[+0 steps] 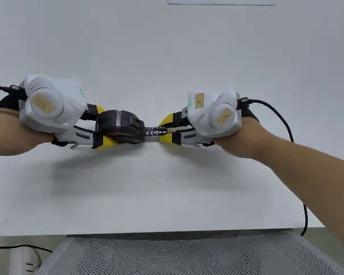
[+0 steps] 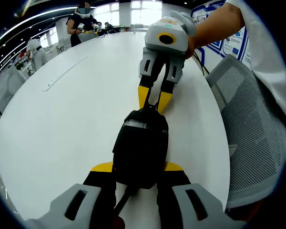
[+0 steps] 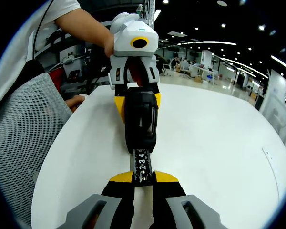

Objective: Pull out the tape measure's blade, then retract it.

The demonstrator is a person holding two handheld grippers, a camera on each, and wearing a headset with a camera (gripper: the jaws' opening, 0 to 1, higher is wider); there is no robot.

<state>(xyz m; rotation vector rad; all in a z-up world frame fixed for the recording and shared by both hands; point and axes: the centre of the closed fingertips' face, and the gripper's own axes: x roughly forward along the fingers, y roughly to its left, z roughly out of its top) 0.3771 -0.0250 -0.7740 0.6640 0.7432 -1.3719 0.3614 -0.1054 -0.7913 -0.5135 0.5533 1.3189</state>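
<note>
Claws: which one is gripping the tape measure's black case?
The left claw, clamped around the black case; the right claw pinches only the numbered blade.

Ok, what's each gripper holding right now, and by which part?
The left gripper clamps the tape measure by the sides of its case; the right gripper pinches the blade near its tip.

- tape measure (image 1: 120,126): black case with a grey band, just off centre toward 9 o'clock in the head view, mouth facing 3 o'clock; its rear is clamped in the left gripper (image 1: 103,126).
- blade (image 1: 153,133): a short length drawn out, numerals 2 to 5 showing, running straight toward 3 o'clock; its tip is pinched in the right gripper (image 1: 167,130).
</note>
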